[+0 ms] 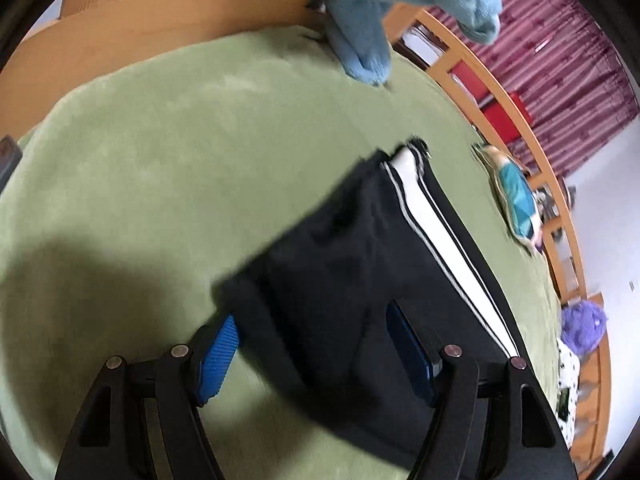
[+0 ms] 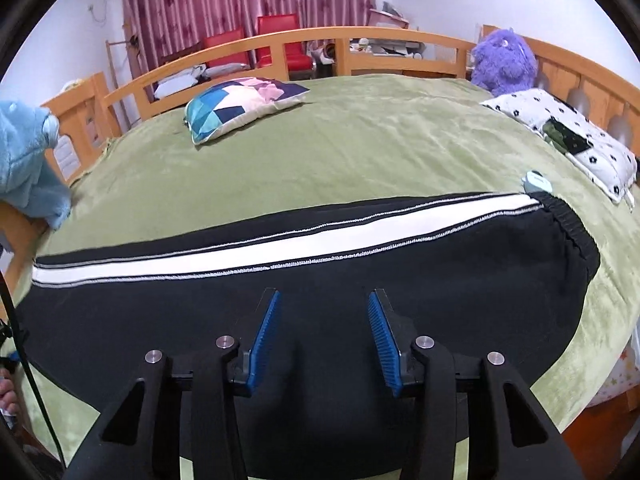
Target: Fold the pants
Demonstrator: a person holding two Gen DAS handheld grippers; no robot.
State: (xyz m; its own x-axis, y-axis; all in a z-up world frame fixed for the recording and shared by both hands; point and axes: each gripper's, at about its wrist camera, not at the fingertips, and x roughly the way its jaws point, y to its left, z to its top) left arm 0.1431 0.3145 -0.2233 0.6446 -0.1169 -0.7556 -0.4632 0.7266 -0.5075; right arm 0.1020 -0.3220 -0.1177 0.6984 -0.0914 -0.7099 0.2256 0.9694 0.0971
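Black pants (image 2: 440, 280) with a white side stripe (image 2: 280, 246) lie flat across a green blanket (image 2: 360, 152) on a bed. Their ribbed waistband (image 2: 572, 224) is at the right. My right gripper (image 2: 324, 292) hovers low over the black cloth near the front edge, jaws apart, and the pads do not press on the fabric. In the left wrist view the pants (image 1: 340, 260) run away to the upper right. My left gripper (image 1: 313, 310) is open and straddles their near end. Its left pad (image 1: 218, 356) is beside the edge and its right pad (image 1: 408, 352) is above the cloth.
A patterned pillow (image 2: 244, 104) lies at the back of the bed. A dotted white pillow (image 2: 568, 136) and a purple plush toy (image 2: 504, 60) sit at the right. Light blue fleece (image 2: 28, 156) hangs on the wooden rail (image 2: 240, 52) at left. A small pale-blue device (image 2: 538, 182) lies beside the waistband.
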